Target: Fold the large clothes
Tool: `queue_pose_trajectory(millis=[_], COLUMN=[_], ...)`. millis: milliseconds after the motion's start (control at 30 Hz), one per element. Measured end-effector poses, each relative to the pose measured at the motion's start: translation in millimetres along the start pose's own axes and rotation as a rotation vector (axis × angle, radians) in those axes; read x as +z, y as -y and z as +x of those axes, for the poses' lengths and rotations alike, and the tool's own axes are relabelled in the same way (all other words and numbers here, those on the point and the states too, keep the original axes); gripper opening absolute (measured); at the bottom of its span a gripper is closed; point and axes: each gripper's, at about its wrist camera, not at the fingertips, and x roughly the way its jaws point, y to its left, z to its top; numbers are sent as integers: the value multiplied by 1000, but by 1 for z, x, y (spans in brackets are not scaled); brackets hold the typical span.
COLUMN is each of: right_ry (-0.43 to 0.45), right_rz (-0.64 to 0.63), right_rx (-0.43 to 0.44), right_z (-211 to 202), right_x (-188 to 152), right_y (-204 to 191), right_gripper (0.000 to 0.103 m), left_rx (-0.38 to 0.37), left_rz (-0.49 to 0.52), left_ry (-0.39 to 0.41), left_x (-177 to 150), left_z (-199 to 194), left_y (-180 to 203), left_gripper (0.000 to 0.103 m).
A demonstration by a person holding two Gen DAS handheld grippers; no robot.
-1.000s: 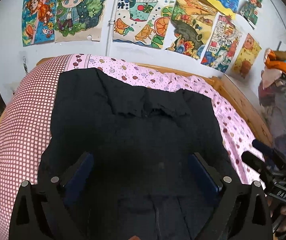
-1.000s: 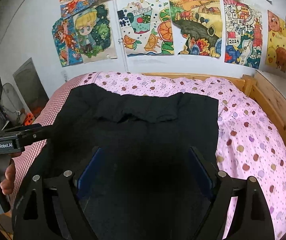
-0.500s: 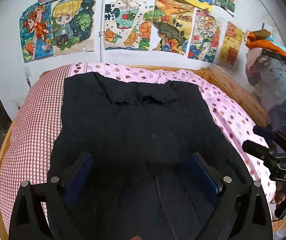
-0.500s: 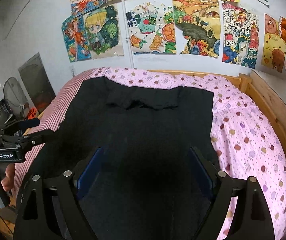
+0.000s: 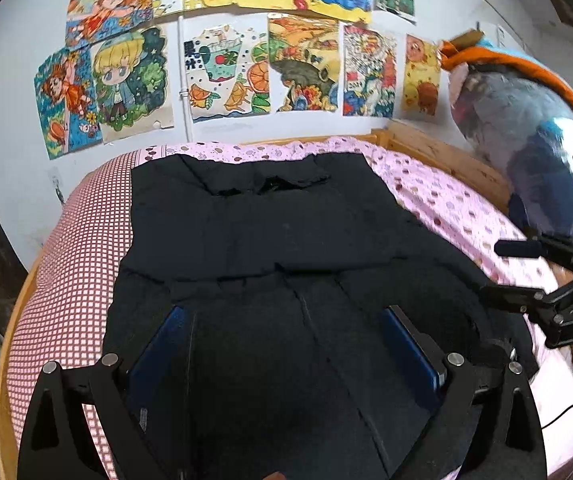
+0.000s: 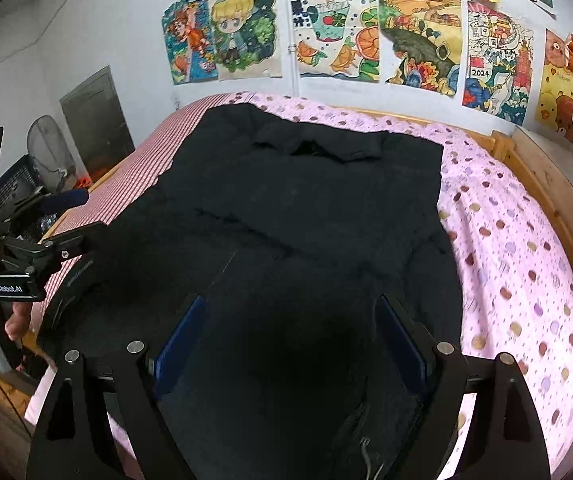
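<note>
- Garment (image 5: 270,240) — black, large — lies spread over most of the bed (image 5: 78,264) in the left wrist view, its collar toward the far edge by the wall and its near part running under the lens and out of the bottom of the frame.
- Its folds and seams are hard to read against the dark cloth; only a crosswise crease at mid-length and a lengthwise seam near the camera stand out.
- The left gripper (image 5: 282,344) hangs over the near part of the garment with its blue-padded fingers (image 5: 158,348) spread wide, nothing between them.
- At the right edge of this view the right gripper (image 5: 526,272) shows from the side, over the bed's right edge, blurred; its fingers appear parted.
- This view alone shows the grey-blue bundle with orange trim (image 5: 526,128) beyond the bed's right side, and more of the checked red sheet on the left.
- In the right wrist view the garment (image 6: 310,208) is seen from the other side: its right border lies straight on the pink dotted cover (image 6: 518,248), while its left border droops toward the bed's left edge.
- The right gripper (image 6: 290,340) is released, fingers (image 6: 402,344) wide apart above the dark cloth, whose near end is lost in shadow.
- Only here do the left gripper's (image 6: 66,220) labelled body and the holding hand (image 6: 14,316) appear, at the left margin, partly cut off.
- Drawings (image 6: 418,36) cover the wall above the far edge in both views.
</note>
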Motion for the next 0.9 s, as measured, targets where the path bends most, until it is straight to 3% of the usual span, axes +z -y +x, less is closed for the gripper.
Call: queue_pose_trajectory(millis=[333, 433, 633, 900], right_ry=[4, 28, -12, -84], right_rz=[-112, -133, -130, -182], right_rx=[17, 82, 146, 124], right_z=[-23, -29, -23, -16], right_x=[-58, -77, -102, -124], right_y=[-20, -24, -31, -35], right_gripper=[83, 83, 83, 83], left_rx=[-9, -21, -92, -89], left_rz=[150, 151, 107, 158], left_ry=[-6, -19, -24, -47], left_x=[-60, -73, -95, -114], left_z=[-22, -24, -29, -29], left_y=[19, 21, 11, 12], left_gripper=[98, 98, 98, 98])
